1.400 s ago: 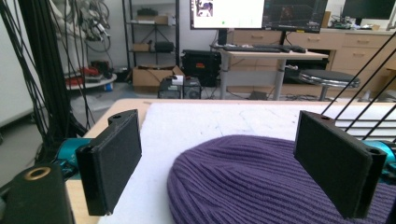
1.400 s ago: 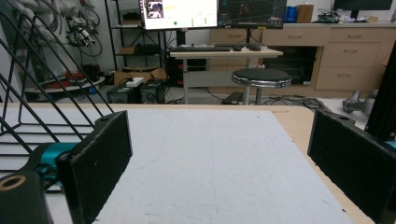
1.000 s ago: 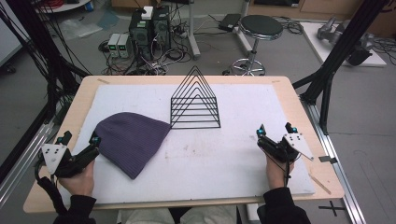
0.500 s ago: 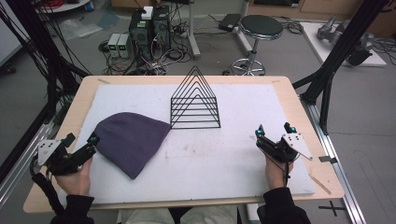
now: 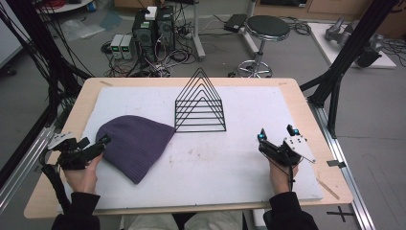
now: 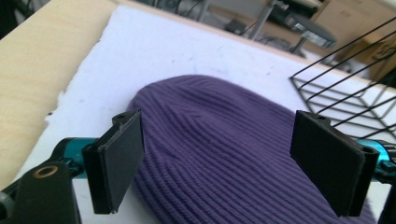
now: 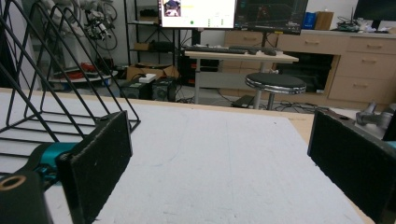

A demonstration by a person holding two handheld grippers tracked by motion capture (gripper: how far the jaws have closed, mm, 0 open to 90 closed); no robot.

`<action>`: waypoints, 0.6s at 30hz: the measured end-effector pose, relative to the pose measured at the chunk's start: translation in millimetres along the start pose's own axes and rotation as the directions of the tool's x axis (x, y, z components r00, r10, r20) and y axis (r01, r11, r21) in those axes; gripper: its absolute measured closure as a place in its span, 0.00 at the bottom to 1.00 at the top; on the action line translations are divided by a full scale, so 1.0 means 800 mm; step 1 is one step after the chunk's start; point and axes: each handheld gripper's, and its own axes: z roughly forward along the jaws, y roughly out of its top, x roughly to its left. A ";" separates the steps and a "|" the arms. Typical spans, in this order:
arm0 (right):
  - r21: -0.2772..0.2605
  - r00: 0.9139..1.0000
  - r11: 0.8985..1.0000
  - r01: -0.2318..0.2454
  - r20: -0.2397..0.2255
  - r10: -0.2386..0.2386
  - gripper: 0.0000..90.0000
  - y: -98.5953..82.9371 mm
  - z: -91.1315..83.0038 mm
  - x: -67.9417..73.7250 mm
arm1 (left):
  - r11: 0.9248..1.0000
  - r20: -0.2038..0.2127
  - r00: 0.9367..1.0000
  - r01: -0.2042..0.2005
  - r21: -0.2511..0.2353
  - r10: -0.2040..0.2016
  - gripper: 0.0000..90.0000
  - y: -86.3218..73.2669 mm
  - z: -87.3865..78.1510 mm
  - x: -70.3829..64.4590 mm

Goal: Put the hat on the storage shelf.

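Note:
A purple knit beanie (image 5: 134, 144) lies flat on the left half of the white mat (image 5: 215, 163). Its crown reaches toward a black wire rack (image 5: 200, 105) of nested triangles standing at the mat's back middle. My left gripper (image 5: 94, 142) sits low at the beanie's left edge, open. In the left gripper view the beanie (image 6: 224, 135) spreads between and beyond the wide-apart jaws of the left gripper (image 6: 224, 161), with the rack (image 6: 336, 88) at the right. My right gripper (image 5: 276, 133) rests open on the bare mat at the right. The right gripper (image 7: 224, 163) holds nothing, and the rack (image 7: 46, 93) stands to its left.
The mat lies on a wooden table (image 5: 306, 110) with bare wood borders. Black frame posts (image 5: 342, 62) rise at both sides of the table. On the floor beyond the far edge are a stool (image 5: 267, 28), computer boxes (image 5: 153, 26) and cables.
My left gripper has turned a little in the hand and shifted slightly, staying at the beanie's left edge. The right gripper, the beanie and the rack have not moved.

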 end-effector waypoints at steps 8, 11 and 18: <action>-0.001 1.000 1.000 -0.005 -0.008 0.005 0.06 0.000 0.001 -0.002 | 0.986 0.001 0.996 0.088 0.138 -0.088 0.20 0.006 0.013 0.012; -0.002 1.000 1.000 0.001 -0.016 -0.001 0.06 0.000 0.001 0.000 | 0.973 -0.022 0.987 0.159 0.169 -0.158 0.19 0.009 0.016 0.019; -0.001 1.000 1.000 0.004 -0.020 -0.004 0.06 0.000 0.001 0.000 | 0.938 -0.037 0.965 0.261 0.228 -0.259 0.19 0.012 0.027 0.027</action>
